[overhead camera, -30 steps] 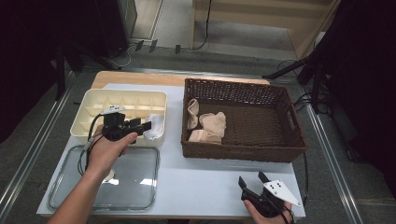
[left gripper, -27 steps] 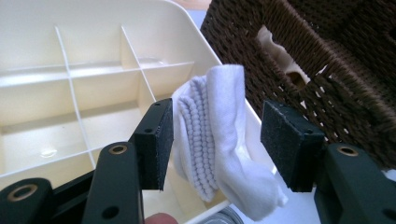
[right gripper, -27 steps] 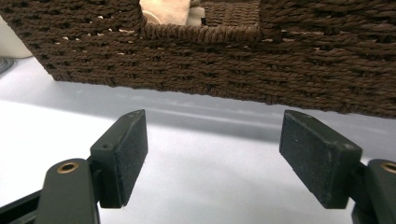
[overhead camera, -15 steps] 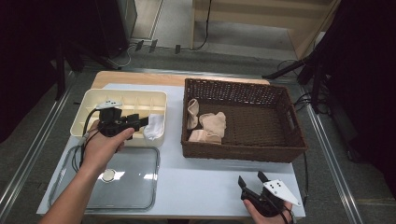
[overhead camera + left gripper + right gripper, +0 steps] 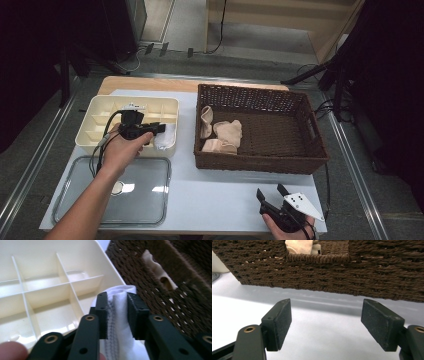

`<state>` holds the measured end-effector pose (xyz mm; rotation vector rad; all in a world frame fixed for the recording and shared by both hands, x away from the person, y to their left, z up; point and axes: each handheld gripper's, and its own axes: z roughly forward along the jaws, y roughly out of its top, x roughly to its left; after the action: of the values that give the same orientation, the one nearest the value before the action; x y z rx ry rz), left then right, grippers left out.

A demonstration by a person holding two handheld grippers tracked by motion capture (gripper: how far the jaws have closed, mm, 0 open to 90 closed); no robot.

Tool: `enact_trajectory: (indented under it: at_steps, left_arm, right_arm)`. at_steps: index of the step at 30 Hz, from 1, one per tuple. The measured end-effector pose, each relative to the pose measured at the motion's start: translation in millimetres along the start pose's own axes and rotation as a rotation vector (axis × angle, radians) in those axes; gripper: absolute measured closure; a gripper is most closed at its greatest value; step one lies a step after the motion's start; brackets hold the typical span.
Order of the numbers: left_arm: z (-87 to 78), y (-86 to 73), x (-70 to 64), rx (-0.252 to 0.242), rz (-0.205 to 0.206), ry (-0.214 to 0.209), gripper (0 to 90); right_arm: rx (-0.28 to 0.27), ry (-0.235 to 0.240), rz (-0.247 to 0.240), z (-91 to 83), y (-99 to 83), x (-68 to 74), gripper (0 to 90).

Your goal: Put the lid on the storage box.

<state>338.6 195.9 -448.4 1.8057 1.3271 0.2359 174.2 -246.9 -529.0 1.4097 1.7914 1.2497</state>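
A white sock (image 5: 119, 322) is pinched between the jaws of my left gripper (image 5: 117, 305), which is shut on it over the near right corner of the cream divided organiser (image 5: 100, 115). From above, the left gripper (image 5: 156, 129) and the white sock (image 5: 166, 137) sit at that tray's right end. Several beige socks (image 5: 222, 135) lie in the left part of the brown wicker basket (image 5: 300, 160). Low at the table's front edge, my right gripper (image 5: 270, 194) is open with nothing between its pads, and the right gripper (image 5: 325, 315) faces the basket wall (image 5: 337, 272).
A clear lid or shallow tray (image 5: 150, 200) lies flat at the front left under the person's forearm. A wooden board (image 5: 150, 85) edges the far side of the table. Bare white tabletop (image 5: 215, 195) stretches between the clear tray and the right gripper.
The left gripper has shifted slightly away from the person and to the left, carrying the white sock over the organiser's right end. The right gripper has stayed put.
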Motion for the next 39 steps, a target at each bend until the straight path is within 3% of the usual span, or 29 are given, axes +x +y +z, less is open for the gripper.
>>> enact_trajectory:
  at_steps: [3,5,6,9,11,15,17,21,24,26,30,32,36,39]
  left_arm:
    - [0.1,-6.8,-2.6,0.038,0.015,-0.032,77.4]
    - [2.9,-10.7,-2.2,0.056,0.003,-0.044,78.0]
    - [4.4,-11.7,0.1,0.067,-0.023,-0.053,78.2]
    - [8.6,-10.5,1.1,0.086,-0.047,-0.049,78.6]
    - [14.3,-10.3,-0.9,0.125,-0.023,-0.044,78.8]
    - [23.4,-10.6,-0.5,0.171,-0.027,-0.047,78.8]
    - [21.4,-12.0,-2.5,0.151,-0.001,-0.044,77.1]
    - [2.6,-11.2,-1.0,0.052,0.0,-0.061,67.7]
    - [-8.5,-8.0,8.4,-0.052,-0.03,-0.019,57.0]
    - [-6.8,-8.3,14.6,-0.044,-0.047,0.002,48.4]
    - [2.6,-13.1,13.6,0.017,-0.054,-0.051,40.4]
    - [6.1,-14.5,10.6,0.047,-0.048,-0.065,41.0]
    - [7.5,-15.5,1.6,0.062,0.002,-0.034,55.9]
    - [8.3,-14.2,-3.3,0.075,0.006,-0.009,68.4]
  right_arm:
    - [0.005,0.002,0.004,0.2,-0.1,0.4,25.0]
    - [0.004,0.003,0.004,0.4,-0.1,1.0,25.0]
    - [0.001,0.004,-0.001,0.7,0.0,0.9,25.0]
    - [0.006,-0.001,0.003,0.0,0.0,2.4,25.0]
    - [0.007,0.0,0.001,-0.4,-0.1,2.4,25.0]
    - [0.004,-0.003,0.005,-0.6,-0.3,1.0,25.1]
    - [0.006,-0.004,0.006,-0.7,-0.5,0.3,25.1]
    - [0.005,-0.006,0.007,-1.4,-0.7,-1.2,25.1]
    - [0.008,-0.006,0.008,-0.3,-0.8,-1.6,25.0]
    - [0.01,-0.004,0.007,-0.1,-0.6,0.1,25.0]
    - [0.014,0.0,0.005,0.7,-0.9,1.6,25.0]
    - [0.012,0.001,0.0,1.1,-1.0,1.1,25.1]
    - [0.014,0.001,0.004,1.0,-1.3,1.2,25.1]
    - [0.014,0.002,0.006,1.4,-1.4,1.2,25.0]
